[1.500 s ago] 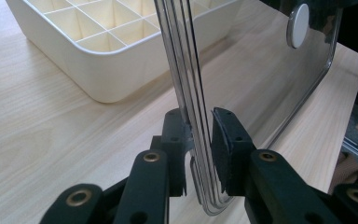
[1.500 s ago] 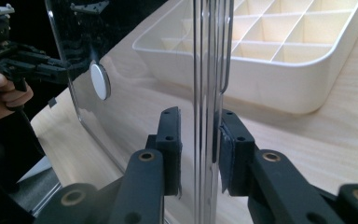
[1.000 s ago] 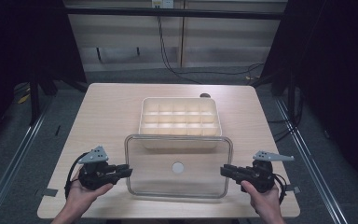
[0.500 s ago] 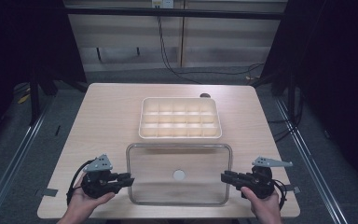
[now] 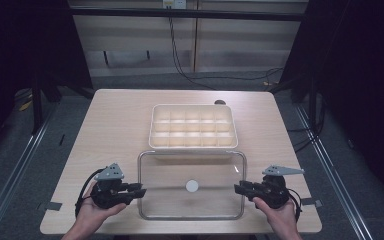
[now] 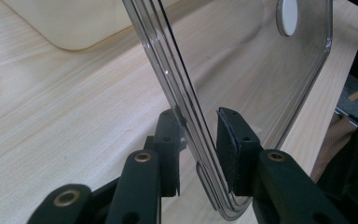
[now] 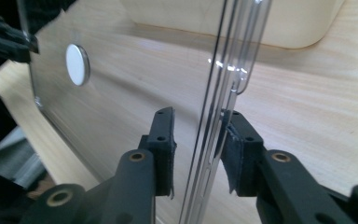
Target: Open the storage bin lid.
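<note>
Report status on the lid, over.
Left hand-held gripper, right hand-held gripper: jaws just opening, clear lid edges between, unclamped. Lid flat before compartment tray. Nothing blocking.

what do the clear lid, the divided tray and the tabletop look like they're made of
Clear lid: likely glossy transparent plastic; the wood shows through it and its ridged rim catches highlights. Divided tray: probably cream, slightly translucent moulded plastic, with rounded corners and a soft sheen. Tabletop: pale wood or wood-look laminate, matte, with visible grain lines.
</note>
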Available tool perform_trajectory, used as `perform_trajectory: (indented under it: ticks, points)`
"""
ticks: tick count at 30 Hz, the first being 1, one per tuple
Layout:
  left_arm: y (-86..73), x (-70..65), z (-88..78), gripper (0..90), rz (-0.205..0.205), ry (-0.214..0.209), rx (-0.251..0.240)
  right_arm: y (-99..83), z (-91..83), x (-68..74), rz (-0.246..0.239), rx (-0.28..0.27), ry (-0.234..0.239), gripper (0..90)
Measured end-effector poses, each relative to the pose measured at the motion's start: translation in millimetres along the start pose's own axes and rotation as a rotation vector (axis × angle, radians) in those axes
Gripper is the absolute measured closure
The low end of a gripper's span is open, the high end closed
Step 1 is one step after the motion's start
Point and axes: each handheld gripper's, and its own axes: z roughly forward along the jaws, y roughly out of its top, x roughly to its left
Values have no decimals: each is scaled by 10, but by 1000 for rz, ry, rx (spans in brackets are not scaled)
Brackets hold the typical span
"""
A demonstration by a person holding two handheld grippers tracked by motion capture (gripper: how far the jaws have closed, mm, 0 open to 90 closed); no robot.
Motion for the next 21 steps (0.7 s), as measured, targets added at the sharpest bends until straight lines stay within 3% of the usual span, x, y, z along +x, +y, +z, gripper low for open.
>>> perform_trajectory:
  ticks: [3,10,14,21]
  points:
    - [-2,11,19,691,0,3,2,-7,35,1,-23,-9,-19,635]
    - [-1,35,70,669,1,2,12,-31,76,-65,24,-26,3,633]
    - [11,76,119,658,-19,-2,24,-39,117,-133,66,-21,20,629]
    - [52,108,172,647,-11,10,44,-7,158,-157,66,13,1,608]
